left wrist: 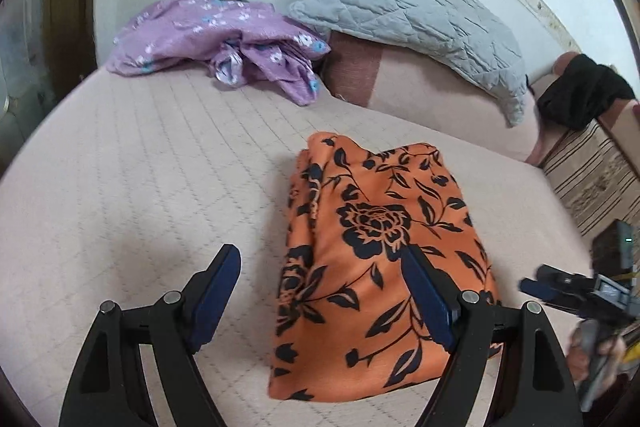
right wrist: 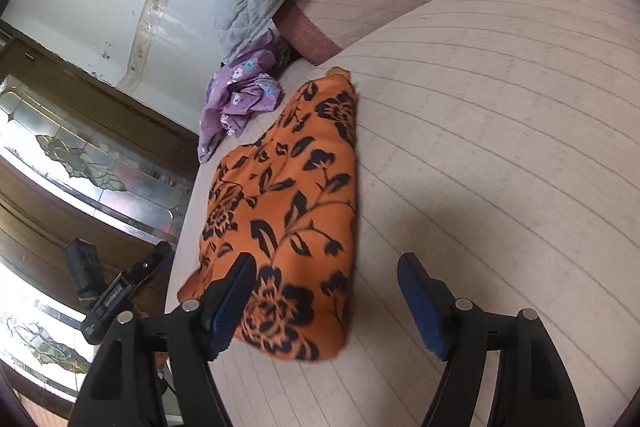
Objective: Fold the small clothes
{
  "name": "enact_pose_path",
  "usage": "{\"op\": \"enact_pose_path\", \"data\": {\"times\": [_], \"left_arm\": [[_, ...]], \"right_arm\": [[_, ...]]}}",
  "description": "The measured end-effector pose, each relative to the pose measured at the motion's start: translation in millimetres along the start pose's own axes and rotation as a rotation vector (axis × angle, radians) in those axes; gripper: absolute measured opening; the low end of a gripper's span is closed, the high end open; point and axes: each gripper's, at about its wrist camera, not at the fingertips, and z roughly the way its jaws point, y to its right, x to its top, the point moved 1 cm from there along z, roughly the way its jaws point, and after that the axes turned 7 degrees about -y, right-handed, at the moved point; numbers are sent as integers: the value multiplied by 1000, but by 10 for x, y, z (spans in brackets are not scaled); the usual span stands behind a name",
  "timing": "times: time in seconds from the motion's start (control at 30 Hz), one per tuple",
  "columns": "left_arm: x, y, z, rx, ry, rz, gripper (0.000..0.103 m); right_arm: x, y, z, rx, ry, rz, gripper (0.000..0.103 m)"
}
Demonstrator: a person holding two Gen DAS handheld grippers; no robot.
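An orange cloth (left wrist: 376, 267) with a black flower print is seen lying folded on a quilted beige bed (left wrist: 140, 167). In the left wrist view it fills the lower middle, from about 12 o'clock of the left gripper (left wrist: 320, 291) down to 5 o'clock. The fingers of this gripper are held wide apart and nothing is clamped; the right finger (left wrist: 428, 303) is seen over the cloth, the left finger over bare bed. Whether the right finger touches the cloth cannot be told.

In the right wrist view the cloth (right wrist: 288, 211) is seen at 11 o'clock of the right gripper (right wrist: 328, 303). Its fingers are likewise spread wide, with nothing gripped. The left finger (right wrist: 232, 303) is seen over the near corner of the cloth, the right finger over bare bed.

A crumpled purple cloth (left wrist: 224, 39) with small flowers is found at the far end of the bed, at 11 o'clock in the left wrist view, well apart from the orange one. A grey quilt (left wrist: 420, 15) is laid over a pink bolster (left wrist: 420, 95) at 1 o'clock, just beside the purple cloth. A black item (left wrist: 580, 91) is seen at 2 o'clock. The right gripper (left wrist: 568, 287) appears at the right edge of the left wrist view, blurred.
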Motion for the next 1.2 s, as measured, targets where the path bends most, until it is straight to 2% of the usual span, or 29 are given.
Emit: {"op": "enact_pose_path", "data": {"times": [0.1,0.2,0.27,0.37,0.4,0.5,0.57,0.67,0.7,0.77,0.83,1.0,1.13,1.2], "left_arm": [[11,-57,160,4,-51,-32,83],[-47,-68,381,-55,-158,-34,83],[-95,-54,504,-68,-210,-27,83],[-192,-97,718,-167,-295,-77,84],[-194,-145,743,-190,-292,-111,89],[-201,-214,753,-254,-268,-175,88],[-211,-181,749,-287,-254,-174,88],[-219,-64,731,-261,-226,-144,68],[-217,-28,692,-262,-204,-136,57],[-191,6,605,-266,-168,-128,45],[-162,74,522,-259,-136,-108,39],[-124,401,145,-264,-44,-28,35],[-145,727,-259,-305,34,10,35],[-265,972,-472,-298,57,38,35]], "right_arm": [[89,-24,219,19,-30,-4,79],[151,-16,462,31,-74,15,78],[187,-19,603,64,-100,25,78],[231,-2,801,122,-122,56,81],[235,10,869,134,-131,71,81],[252,-29,971,155,-91,57,81],[261,-110,1023,134,-93,14,73],[252,-172,1071,113,-78,-18,60],[250,-185,1062,106,-71,-21,54],[245,-237,1008,88,-52,-42,47],[242,-315,933,68,-30,-73,44],[242,-477,588,39,42,-141,42],[204,-592,38,60,125,-215,42],[127,-631,-249,68,154,-239,42]]}}
